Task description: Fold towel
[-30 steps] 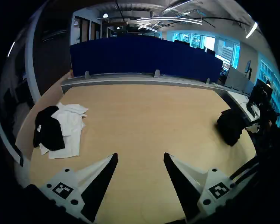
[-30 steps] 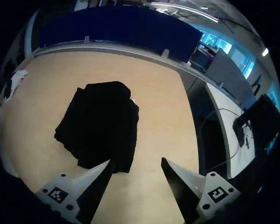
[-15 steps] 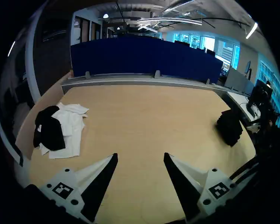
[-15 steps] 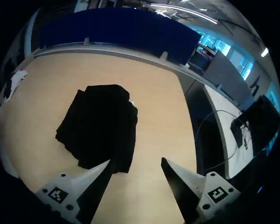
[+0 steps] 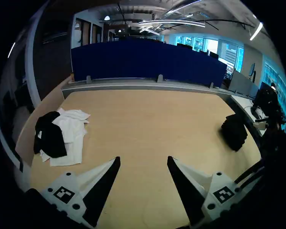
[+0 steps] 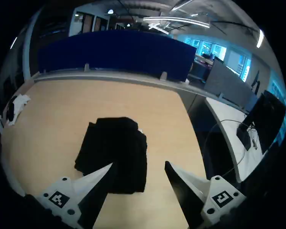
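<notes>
A folded black towel lies on the wooden table, just ahead of my right gripper; its near edge passes behind the left fingertip. That gripper is open and holds nothing. The same black towel sits at the table's right edge in the left gripper view. My left gripper is open and empty above the bare table. At the far left lies a heap of white cloth with a black cloth on top of it.
A blue partition with a grey rail runs along the table's far side. To the right stands another desk with a monitor and cables. The cloth heap shows small at the far left in the right gripper view.
The right gripper has tilted up and drawn back, so the black towel now sits lower and nearer its fingertips. The left gripper view has barely shifted.
</notes>
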Demonstrator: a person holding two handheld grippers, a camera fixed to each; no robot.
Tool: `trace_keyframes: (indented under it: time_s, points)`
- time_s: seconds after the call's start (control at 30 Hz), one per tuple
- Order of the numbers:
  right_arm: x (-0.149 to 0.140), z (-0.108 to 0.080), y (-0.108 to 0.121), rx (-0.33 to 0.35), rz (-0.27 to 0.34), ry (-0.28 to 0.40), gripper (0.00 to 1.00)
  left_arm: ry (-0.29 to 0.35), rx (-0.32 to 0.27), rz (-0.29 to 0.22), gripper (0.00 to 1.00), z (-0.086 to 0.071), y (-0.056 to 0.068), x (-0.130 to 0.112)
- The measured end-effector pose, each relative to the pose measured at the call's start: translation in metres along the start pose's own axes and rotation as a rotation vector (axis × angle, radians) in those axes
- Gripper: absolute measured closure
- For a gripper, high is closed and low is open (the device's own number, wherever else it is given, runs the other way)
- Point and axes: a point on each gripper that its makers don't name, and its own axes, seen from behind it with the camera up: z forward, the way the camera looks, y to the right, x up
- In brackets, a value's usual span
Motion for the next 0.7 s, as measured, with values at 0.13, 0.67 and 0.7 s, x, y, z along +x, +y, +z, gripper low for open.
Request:
trace_keyframes:
  time_s: [0.13,0.67,0.7]
  points:
    - [0.033,-0.012,-0.012,0.010,0.056,0.115,0.04,0.014,-0.004,0.006,0.09,0.002,-0.001,0.007]
    - [0.120,-0.062,-0.055,0.046,0.147,0.436,0.00,0.163,-0.009,0.038,0.09,0.015,-0.011,0.069]
    - [0.123,-0.063,-0.057,0.044,0.142,0.442,0.00,0.178,-0.008,0.037,0.09,0.015,-0.012,0.075]
